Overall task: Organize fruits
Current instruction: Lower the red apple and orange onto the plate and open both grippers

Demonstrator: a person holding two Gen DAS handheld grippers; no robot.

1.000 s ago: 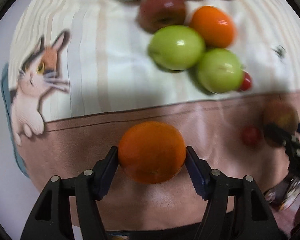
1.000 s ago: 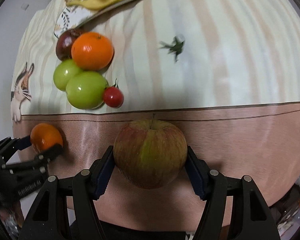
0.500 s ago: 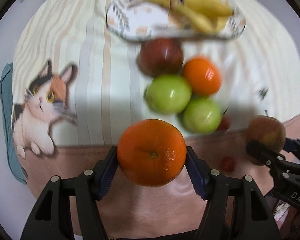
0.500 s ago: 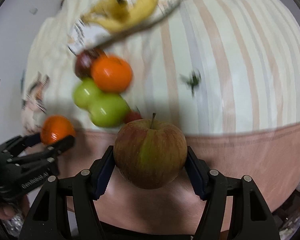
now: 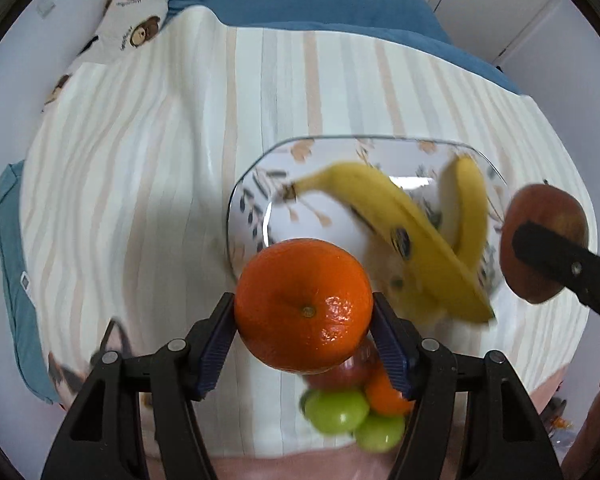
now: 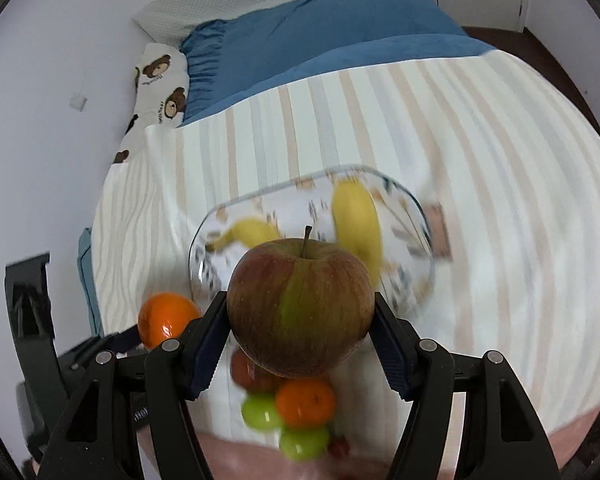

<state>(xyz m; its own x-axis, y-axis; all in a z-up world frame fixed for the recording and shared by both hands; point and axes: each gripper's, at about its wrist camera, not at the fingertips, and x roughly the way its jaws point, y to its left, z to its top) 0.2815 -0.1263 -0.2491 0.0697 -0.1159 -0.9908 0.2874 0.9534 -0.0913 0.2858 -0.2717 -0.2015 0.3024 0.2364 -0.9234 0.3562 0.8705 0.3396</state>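
Observation:
My left gripper (image 5: 304,322) is shut on an orange (image 5: 303,305), held above the near left rim of a clear patterned plate (image 5: 252,184). Two bananas (image 5: 396,224) lie on that plate. My right gripper (image 6: 300,318) is shut on a red-green apple (image 6: 299,306), also raised near the plate (image 6: 416,216); the same apple (image 5: 540,216) shows at the right in the left wrist view. Below both grippers sits a cluster of fruit on the striped cloth: green apples (image 5: 336,410), another orange (image 6: 305,402) and a dark red apple (image 6: 248,372).
The plate rests on a striped blanket (image 5: 148,184) over a bed. A blue quilt (image 6: 320,40) and a bear-print pillow (image 6: 160,84) lie at the far end, by a white wall. A small red fruit (image 6: 338,446) sits beside the cluster.
Both grippers rose and moved forward from the pink band toward the plate, each still holding its fruit. The fruit cluster slid from ahead to beneath the jaws, and the plate now fills the middle.

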